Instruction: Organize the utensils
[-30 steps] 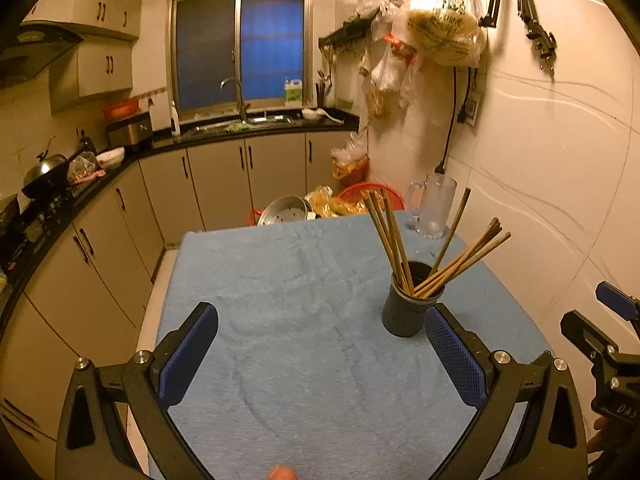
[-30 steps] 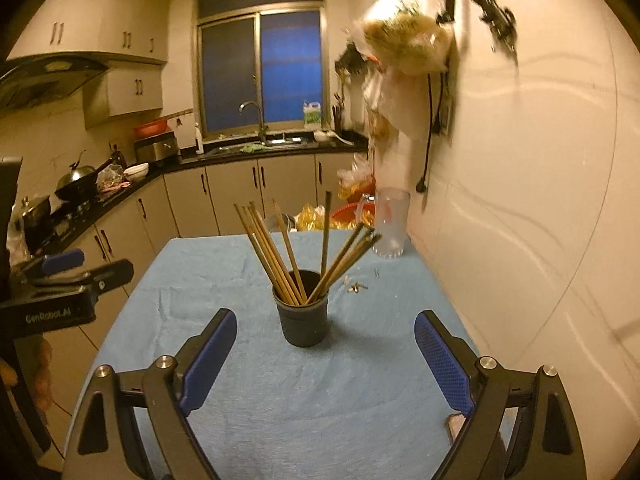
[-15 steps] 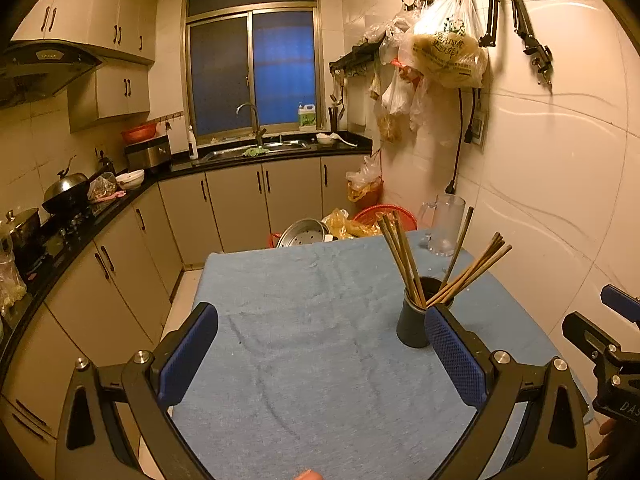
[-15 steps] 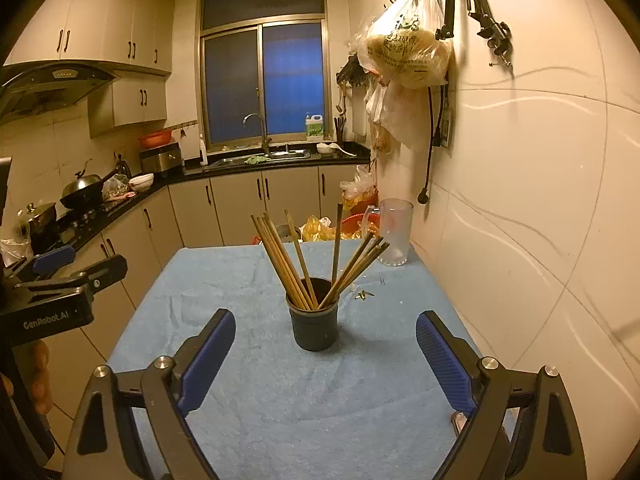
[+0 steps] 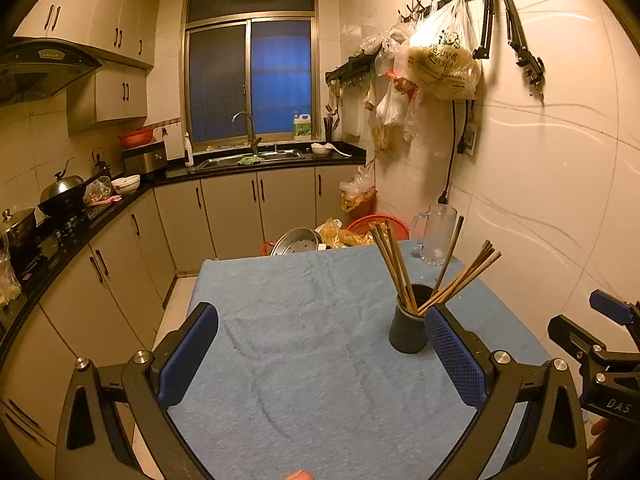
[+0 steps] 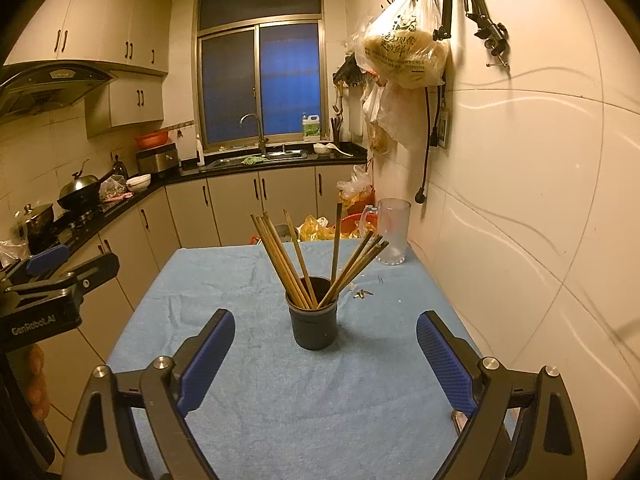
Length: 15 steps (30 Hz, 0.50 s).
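Observation:
A dark round holder (image 6: 313, 323) stands on the blue cloth-covered table (image 6: 280, 400), with several wooden chopsticks (image 6: 280, 256) fanned out of it. In the left wrist view the same holder (image 5: 410, 330) sits right of centre, just beyond the right finger, its chopsticks (image 5: 392, 264) leaning both ways. My left gripper (image 5: 320, 354) hangs open over bare cloth, nothing between its blue pads. My right gripper (image 6: 325, 354) is open too, held back from the holder, which lies centred ahead of its fingers.
A clear glass mug (image 6: 392, 232) stands at the table's far right corner by the tiled wall. Small metal bits (image 6: 362, 293) lie on the cloth behind the holder. Kitchen cabinets (image 5: 120, 272) run along the left, baskets and bags (image 5: 344, 236) sit beyond the far edge.
Both grippers have drawn back and tilted up from the table, so the holder looks smaller and farther off. Both stayed open; the holder and chopsticks did not move.

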Motion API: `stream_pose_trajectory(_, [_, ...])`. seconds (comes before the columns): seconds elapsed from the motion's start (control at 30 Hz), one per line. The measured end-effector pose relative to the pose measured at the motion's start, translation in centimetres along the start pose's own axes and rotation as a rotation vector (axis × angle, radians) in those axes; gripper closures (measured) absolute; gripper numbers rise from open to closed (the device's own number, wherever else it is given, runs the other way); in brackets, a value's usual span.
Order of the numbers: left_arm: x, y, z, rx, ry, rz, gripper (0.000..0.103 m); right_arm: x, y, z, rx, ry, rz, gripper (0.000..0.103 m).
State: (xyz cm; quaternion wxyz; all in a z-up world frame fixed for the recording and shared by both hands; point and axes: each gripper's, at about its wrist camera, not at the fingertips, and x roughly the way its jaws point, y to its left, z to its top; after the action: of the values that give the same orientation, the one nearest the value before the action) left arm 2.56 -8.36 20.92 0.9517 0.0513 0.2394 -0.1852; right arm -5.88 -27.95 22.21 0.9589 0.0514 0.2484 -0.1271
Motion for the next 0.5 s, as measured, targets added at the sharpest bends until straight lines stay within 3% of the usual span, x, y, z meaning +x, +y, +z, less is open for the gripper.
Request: stream_pose_trajectory(0.5, [-0.37, 0.59, 0.27, -0.007, -0.030, 0.024, 0.000, 0.50, 0.21, -0.11, 0.005, -0.002, 0.012, 0.009])
